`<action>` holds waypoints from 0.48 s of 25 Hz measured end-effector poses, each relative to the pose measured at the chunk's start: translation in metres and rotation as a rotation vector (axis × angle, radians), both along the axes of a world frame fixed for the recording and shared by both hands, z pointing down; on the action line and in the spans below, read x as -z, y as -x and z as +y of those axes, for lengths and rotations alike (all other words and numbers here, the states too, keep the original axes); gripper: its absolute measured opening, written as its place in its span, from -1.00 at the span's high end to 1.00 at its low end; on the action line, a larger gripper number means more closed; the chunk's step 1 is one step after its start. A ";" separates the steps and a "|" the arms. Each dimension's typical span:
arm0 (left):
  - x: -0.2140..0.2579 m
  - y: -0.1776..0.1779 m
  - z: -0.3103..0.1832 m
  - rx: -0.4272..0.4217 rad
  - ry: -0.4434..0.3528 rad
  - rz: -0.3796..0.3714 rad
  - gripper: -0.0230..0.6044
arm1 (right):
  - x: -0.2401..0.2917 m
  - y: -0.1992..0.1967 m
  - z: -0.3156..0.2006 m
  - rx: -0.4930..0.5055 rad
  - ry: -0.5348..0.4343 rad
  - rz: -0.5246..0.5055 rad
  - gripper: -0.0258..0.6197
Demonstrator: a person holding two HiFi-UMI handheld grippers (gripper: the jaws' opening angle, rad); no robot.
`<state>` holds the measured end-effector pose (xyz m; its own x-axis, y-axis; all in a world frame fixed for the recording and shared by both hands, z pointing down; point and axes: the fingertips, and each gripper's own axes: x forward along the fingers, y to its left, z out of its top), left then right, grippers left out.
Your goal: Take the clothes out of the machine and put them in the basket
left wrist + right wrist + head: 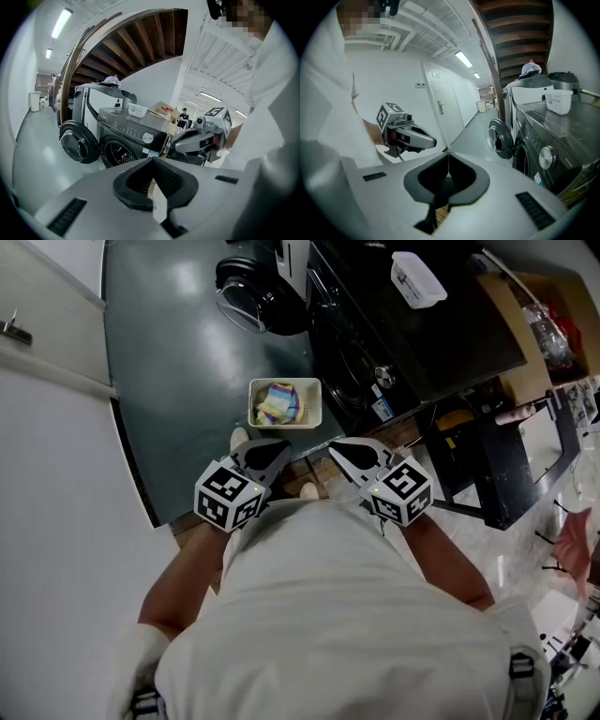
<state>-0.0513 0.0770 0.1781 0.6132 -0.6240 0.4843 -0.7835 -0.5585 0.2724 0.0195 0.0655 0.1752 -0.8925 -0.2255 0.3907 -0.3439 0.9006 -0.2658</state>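
A white basket [313, 414] stands on the grey floor in front of the dark washing machine [361, 352], with colourful clothes [277, 404] lying in it. The machine's round door [246, 294] hangs open; the drum opening [119, 152] looks dark, and I cannot tell what is inside. My left gripper [265, 454] and right gripper [358, 456] are held close to my chest, side by side above the basket. Both are shut with nothing between the jaws. The left gripper [151, 160] faces the machine; the right gripper [448, 154] sees the left one [405, 133] beside it.
A white lidded container [417, 279] sits on top of the machine. A cardboard box [534, 296] and a black frame [497, 465] stand to the right. A white wall with a door [47, 352] runs along the left. A wooden stair rises overhead.
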 end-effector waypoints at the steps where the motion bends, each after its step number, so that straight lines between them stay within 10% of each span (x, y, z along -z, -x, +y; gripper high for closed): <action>1: 0.000 0.001 -0.001 0.003 -0.003 -0.005 0.94 | -0.001 0.000 0.000 -0.001 0.002 -0.002 0.89; 12: -0.003 0.005 -0.004 0.033 0.001 -0.029 0.94 | -0.010 0.003 0.005 0.032 0.006 -0.008 0.91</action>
